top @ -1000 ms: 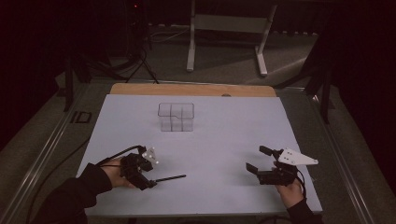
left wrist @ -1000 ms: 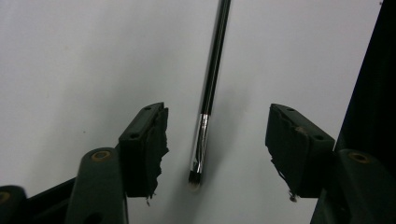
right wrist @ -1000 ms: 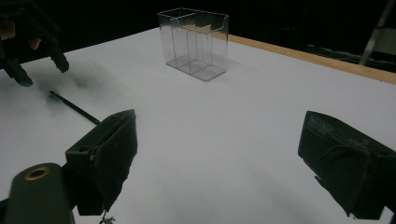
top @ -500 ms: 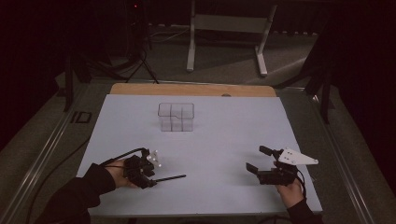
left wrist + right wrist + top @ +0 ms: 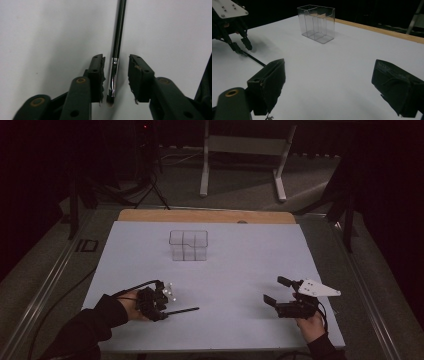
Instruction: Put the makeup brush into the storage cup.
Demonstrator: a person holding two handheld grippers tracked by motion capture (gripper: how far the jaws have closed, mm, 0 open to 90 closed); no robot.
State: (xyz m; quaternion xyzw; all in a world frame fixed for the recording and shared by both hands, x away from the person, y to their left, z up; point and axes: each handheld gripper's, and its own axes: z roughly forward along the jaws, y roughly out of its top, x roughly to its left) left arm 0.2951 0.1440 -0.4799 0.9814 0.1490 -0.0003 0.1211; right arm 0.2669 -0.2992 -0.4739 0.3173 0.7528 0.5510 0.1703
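Observation:
A thin black brush (image 5: pixel 182 311) with a silver ferrule lies flat on the white table (image 5: pixel 240 270) at the front left. My left gripper (image 5: pixel 159 312) is lowered over its bristle end. In the left gripper view the brush (image 5: pixel 117 37) runs between the two jaws, with a gap on each side; my left gripper (image 5: pixel 116 72) is open. My right gripper (image 5: pixel 272 291) rests at the front right, open wide with nothing in it. Its own view shows my right gripper (image 5: pixel 332 85), the left gripper (image 5: pixel 239 46) and the brush handle (image 5: pixel 254 59).
A clear plastic organizer (image 5: pixel 188 245) with several compartments stands upright at the table's far middle, also in the right gripper view as the organizer (image 5: pixel 317 23). A wooden strip (image 5: pixel 205 216) edges the far side. Stands and cables sit on the dark floor beyond.
My left gripper has tipped down a little over the brush's end. The brush and the right gripper have stayed where they were.

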